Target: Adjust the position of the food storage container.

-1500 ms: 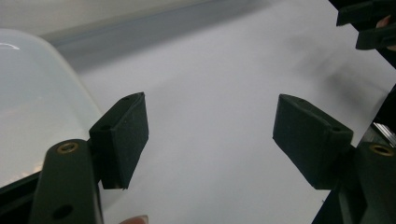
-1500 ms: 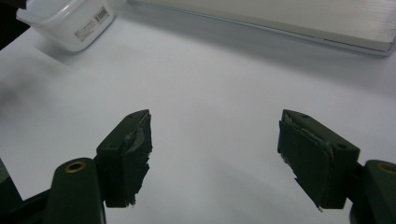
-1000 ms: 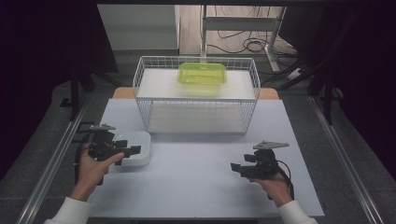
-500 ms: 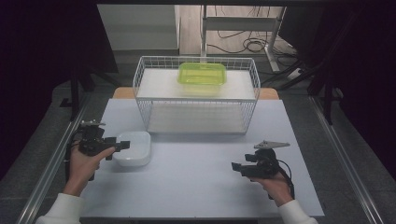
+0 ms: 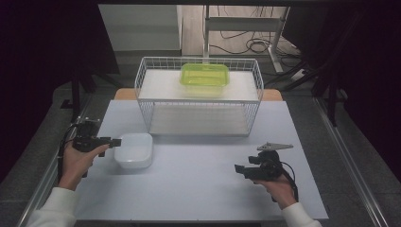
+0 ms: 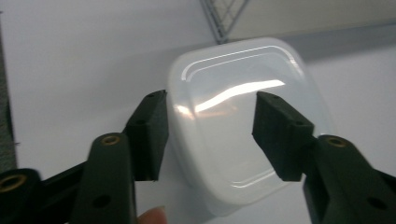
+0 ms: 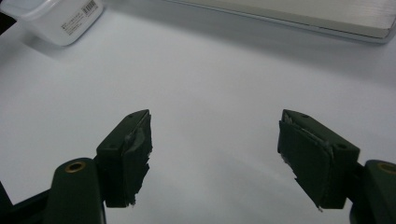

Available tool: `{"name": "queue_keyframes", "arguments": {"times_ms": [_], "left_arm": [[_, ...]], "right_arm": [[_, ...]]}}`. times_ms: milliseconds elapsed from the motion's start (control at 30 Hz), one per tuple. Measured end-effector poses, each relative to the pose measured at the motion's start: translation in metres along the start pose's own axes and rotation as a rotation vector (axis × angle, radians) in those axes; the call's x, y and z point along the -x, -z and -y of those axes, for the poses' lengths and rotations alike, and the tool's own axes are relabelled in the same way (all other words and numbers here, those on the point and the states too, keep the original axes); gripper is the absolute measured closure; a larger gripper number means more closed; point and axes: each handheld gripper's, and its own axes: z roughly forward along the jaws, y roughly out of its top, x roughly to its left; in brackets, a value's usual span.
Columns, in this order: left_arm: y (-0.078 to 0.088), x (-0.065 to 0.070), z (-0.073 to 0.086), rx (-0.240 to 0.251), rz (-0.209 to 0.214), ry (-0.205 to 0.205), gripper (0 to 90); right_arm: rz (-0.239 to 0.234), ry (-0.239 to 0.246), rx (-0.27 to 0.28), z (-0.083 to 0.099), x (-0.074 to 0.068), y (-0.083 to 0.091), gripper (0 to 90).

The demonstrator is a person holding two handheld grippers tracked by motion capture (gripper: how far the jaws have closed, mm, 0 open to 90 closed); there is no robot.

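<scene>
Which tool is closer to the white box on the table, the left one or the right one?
Left. The left tool is right at the white box, its jaws closing in above the box's near end. The right tool waits far across the table, open, nothing between its jaws.

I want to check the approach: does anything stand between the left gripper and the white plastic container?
Nothing visible does. The left gripper already has its jaws around the white plastic container; they have just been closing on it.

left hand-held gripper (image 5: 115, 141): jaws closing | right hand-held gripper (image 5: 239, 169): jaws apart
</scene>
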Motion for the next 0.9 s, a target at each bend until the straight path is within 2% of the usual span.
{"name": "queue_keyframes", "arguments": {"times_ms": [33,100,133,167,200,233,333,467,767,900], "left_arm": [[-0.001,-0.003,-0.001,-0.008,-0.007,0.001,51.0],[-0.005,-0.01,-0.002,-0.025,-0.031,0.01,59.6],[-0.005,-0.01,-0.002,-0.025,-0.031,0.01,61.8],[-0.006,-0.013,-0.002,-0.028,-0.052,0.009,61.8],[-0.007,-0.016,-0.003,-0.026,-0.063,0.01,65.8],[-0.009,-0.019,-0.002,-0.027,-0.067,0.021,71.9],[-0.012,-0.024,-0.001,-0.039,-0.072,0.025,80.0],[-0.021,-0.031,0.004,-0.08,-0.058,0.034,88.2],[-0.03,-0.031,0.01,-0.13,-0.035,0.032,89.8],[-0.03,-0.031,0.013,-0.13,-0.019,0.041,89.8]], "right_arm": [[0.001,0.0,-0.001,0.0,0.0,0.0,26.2],[0.003,-0.001,-0.002,0.0,0.001,0.0,26.2],[0.003,-0.001,-0.002,0.0,0.001,0.0,26.2],[0.002,-0.002,-0.002,0.001,0.001,0.0,26.2],[0.004,-0.001,-0.003,0.001,0.001,-0.001,26.2],[0.006,-0.004,-0.006,0.001,0.001,-0.001,26.2],[0.007,-0.005,-0.005,0.001,0.002,-0.001,26.2],[0.011,-0.009,-0.003,0.001,0.002,-0.001,26.2],[0.019,-0.011,-0.009,0.002,0.002,-0.002,26.2],[0.019,-0.014,-0.006,0.001,0.003,-0.001,26.1]]}}
